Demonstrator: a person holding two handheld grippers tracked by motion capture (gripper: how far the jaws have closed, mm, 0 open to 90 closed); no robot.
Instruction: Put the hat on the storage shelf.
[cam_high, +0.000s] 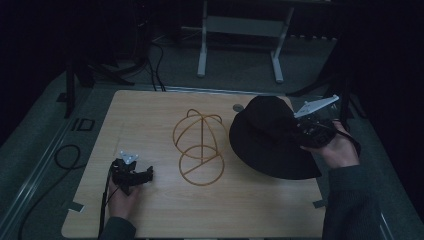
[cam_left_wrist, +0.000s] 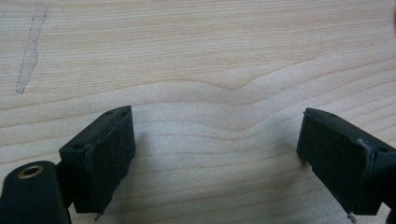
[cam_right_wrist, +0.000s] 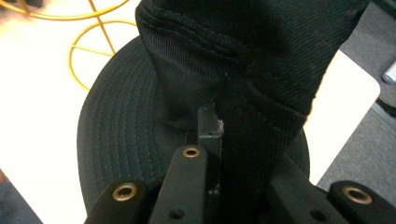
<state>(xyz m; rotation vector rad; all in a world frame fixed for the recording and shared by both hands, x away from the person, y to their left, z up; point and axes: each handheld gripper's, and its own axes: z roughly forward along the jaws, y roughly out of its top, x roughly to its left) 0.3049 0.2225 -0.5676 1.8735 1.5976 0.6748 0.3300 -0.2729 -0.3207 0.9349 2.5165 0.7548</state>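
So the main thing here is a black hat (cam_high: 270, 137), a floppy bucket type in a twill-looking fabric with rows of stitching round the brim. In the high view it sits in the right half of the frame, on the right part of a light wooden table (cam_high: 150, 215), brim spread flat and the crown bunched up toward the right.

The right gripper (cam_high: 300, 131) is at the hat's right side, gray plate sticking up above it. In the right gripper view the jaws are pinched onto a fold of the crown fabric, which rises up the middle of the frame; one jaw tip pokes out beside the cloth, and the other I think is buried under it, hard to say.

Just left of the hat, around the center of the high view, stands a gold wire stand (cam_high: 199, 147): thin hoops forming a dome over a round base ring, nothing on it.

Way over at lower left, the left gripper (cam_high: 145, 175) is held low over the table, well apart from the hat. Its own view shows both padded jaws spread wide with just bare wavy wood grain between them.
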